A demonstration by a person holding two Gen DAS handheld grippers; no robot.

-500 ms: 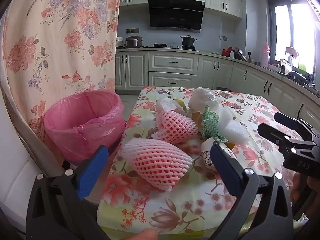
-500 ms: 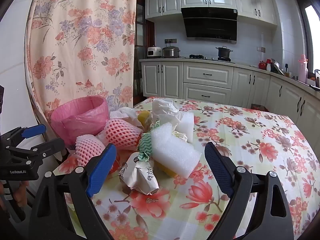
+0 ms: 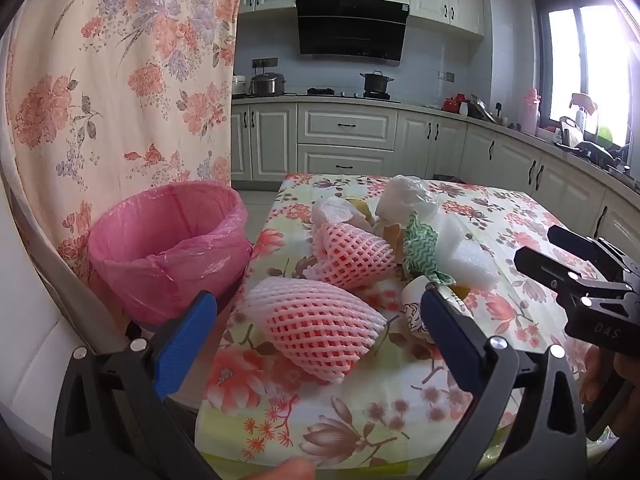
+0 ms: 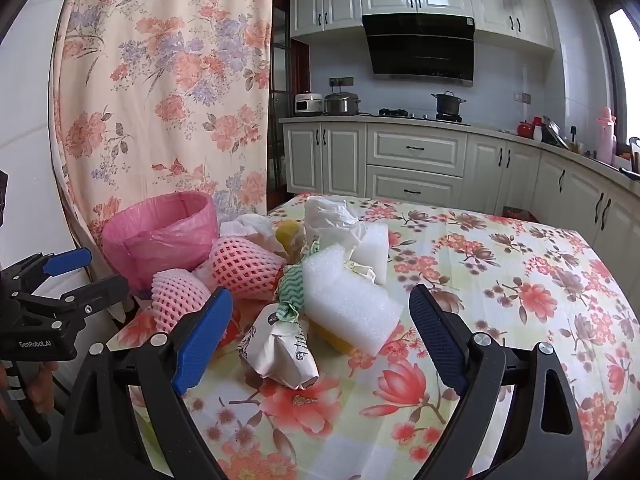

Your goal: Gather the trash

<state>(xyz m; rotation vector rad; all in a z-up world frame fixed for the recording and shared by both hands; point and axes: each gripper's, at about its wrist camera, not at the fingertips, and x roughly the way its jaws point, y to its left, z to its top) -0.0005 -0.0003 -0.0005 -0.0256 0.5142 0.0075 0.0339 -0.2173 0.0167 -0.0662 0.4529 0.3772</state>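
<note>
A pink-lined trash bin point(image 3: 168, 248) stands off the bench's left edge, beyond the left gripper's left finger point(image 3: 184, 340). The left gripper point(image 3: 316, 340) has its fingers spread wide and holds nothing. Directly between and just ahead of them lies a pink foam fruit net point(image 3: 316, 328), a puffy, soft mesh sleeve on the floral bench point(image 3: 360, 420). A second pink foam net point(image 3: 352, 254) lies beyond it.

To the right, the right gripper point(image 4: 320, 340) also has its fingers spread wide and empty. Just ahead of them sit a crumpled printed paper wrapper point(image 4: 280, 352), touching a white foam block point(image 4: 348, 304), with a green-and-white twisted wrapper point(image 4: 292, 292) between the wrapper and the nets. Crumpled white plastic point(image 4: 332, 216) tops the heap at the back.

The step in hand looks like reaching for a first piece. To do it well, the left fingers should straddle the near net across its narrow width and close gently, since the mesh will squash, then swing left over the bin.
</note>
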